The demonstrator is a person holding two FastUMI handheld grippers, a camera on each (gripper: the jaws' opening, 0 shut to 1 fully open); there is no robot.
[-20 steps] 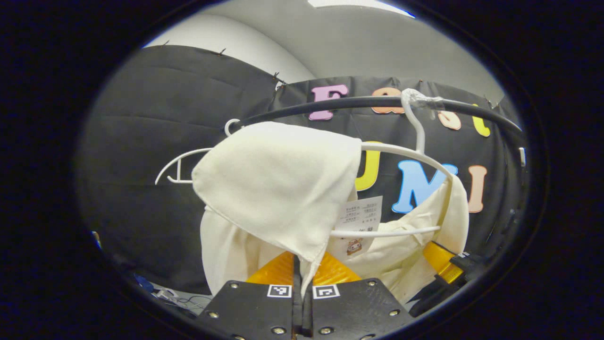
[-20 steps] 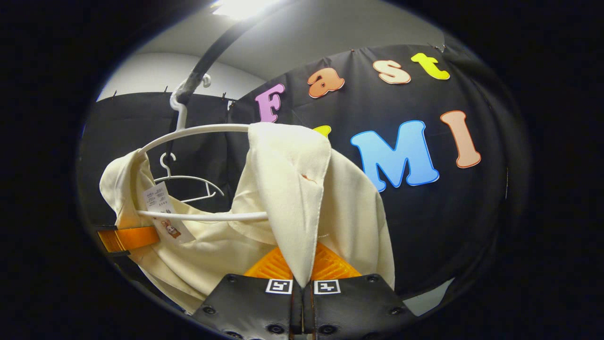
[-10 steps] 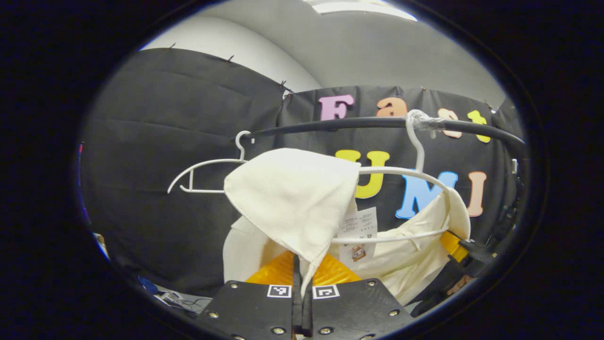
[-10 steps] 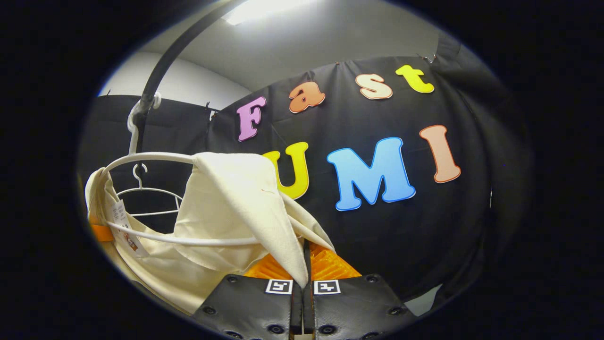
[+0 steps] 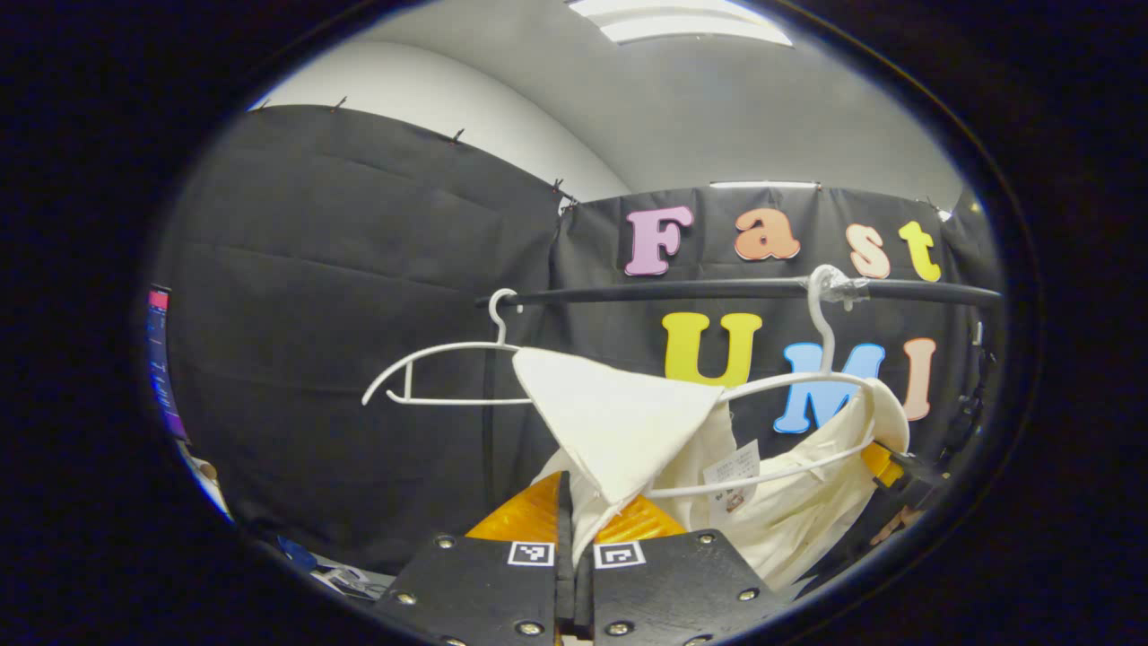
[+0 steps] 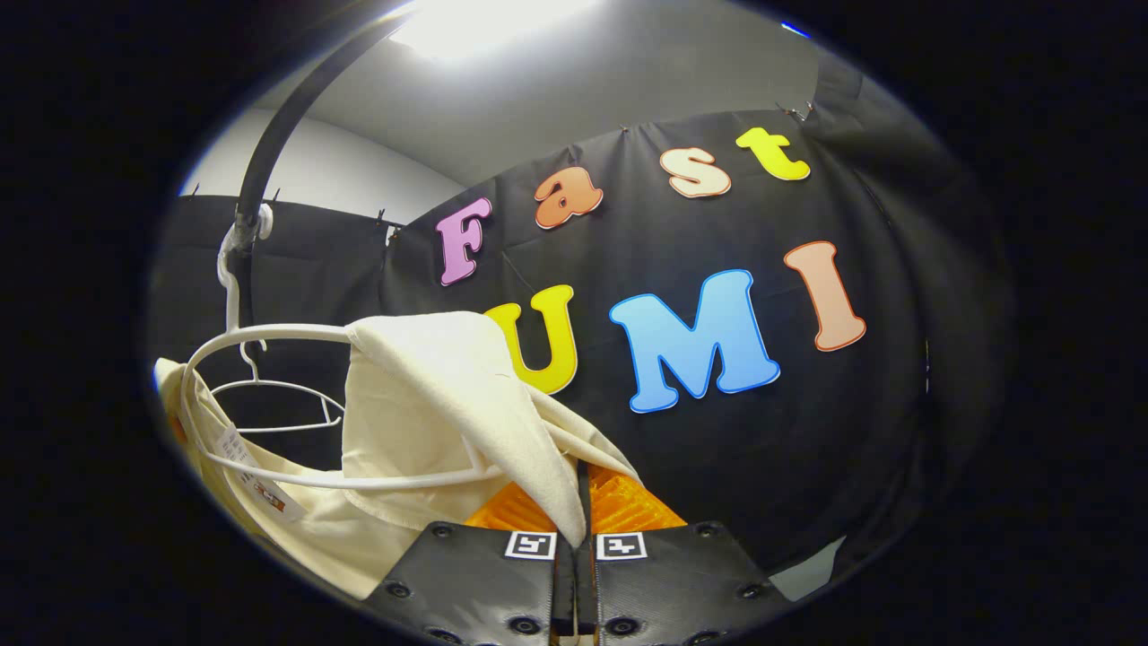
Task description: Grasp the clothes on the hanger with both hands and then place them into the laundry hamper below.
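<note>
Two hand-held grippers each pinch one shoulder of the same cream shirt.

In the left gripper view, the left hand-held gripper [image 5: 574, 561] is squeezed tight on a fold of the cream shirt [image 5: 628, 422]. The cloth runs up and away from its fingers to the white hanger [image 5: 789, 386]. The hanger hooks on the black rail [image 5: 682, 291]. The shirt is draped over the hanger's arm, so it sits above and a bit to the right of this gripper. An empty hanger [image 5: 448, 359] hangs farther left on the same rail. The other gripper peeks out near the far shoulder, at the right edge.

In the right gripper view, the right hand-held gripper [image 6: 574, 561] is also squeezed tight on the shirt [image 6: 448, 395]. Here the cloth goes up and to the left, over the hanger's curved arm [image 6: 269, 334].

The shirt's long side stretches between the two grippers. Both look about equally near to it. I think the shoulders must slide off the hanger ends first. The hamper should be somewhere lower down.
</note>
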